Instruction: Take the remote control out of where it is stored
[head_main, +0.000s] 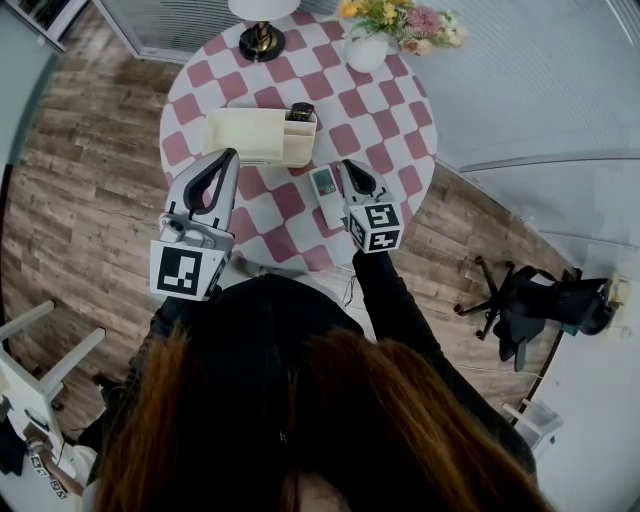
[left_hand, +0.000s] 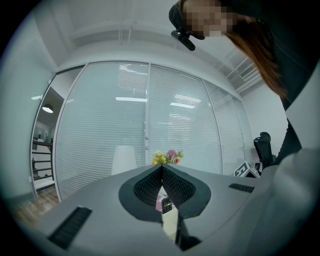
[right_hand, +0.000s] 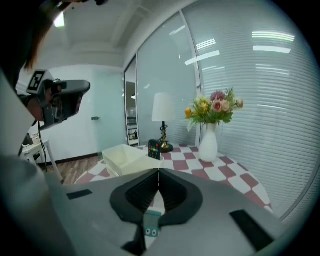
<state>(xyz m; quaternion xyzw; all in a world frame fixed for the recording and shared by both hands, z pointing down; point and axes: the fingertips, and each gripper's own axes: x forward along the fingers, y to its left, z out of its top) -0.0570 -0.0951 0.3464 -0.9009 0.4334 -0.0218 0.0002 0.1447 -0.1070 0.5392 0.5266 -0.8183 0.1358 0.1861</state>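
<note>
A slim white plastic remote control (head_main: 325, 192) with a small teal-grey panel near its far end is seen lying flat on the round table covered in pink-and-white checks (head_main: 395, 130). It is outside the cream plastic organiser box (head_main: 250, 135) and just beside the right gripper (head_main: 350, 166), whose jaws are pressed together on nothing. A black remote with coloured buttons (head_main: 300, 111) is stood upright in the box's end compartment. The left gripper (head_main: 228, 156) is held with its jaws closed too, and empty.

A round table (head_main: 400, 110) with a pink and white check cloth is below the left tongs (head_main: 232, 155) and the right tongs (head_main: 348, 165). A lamp (head_main: 262, 40) stands far past the left tongs. A white vase (head_main: 366, 52) of flowers (head_main: 400, 20) stands past the right tongs. A black chair (head_main: 530, 305) is on the wood floor (head_main: 90, 170), off to the right of the right tongs.
</note>
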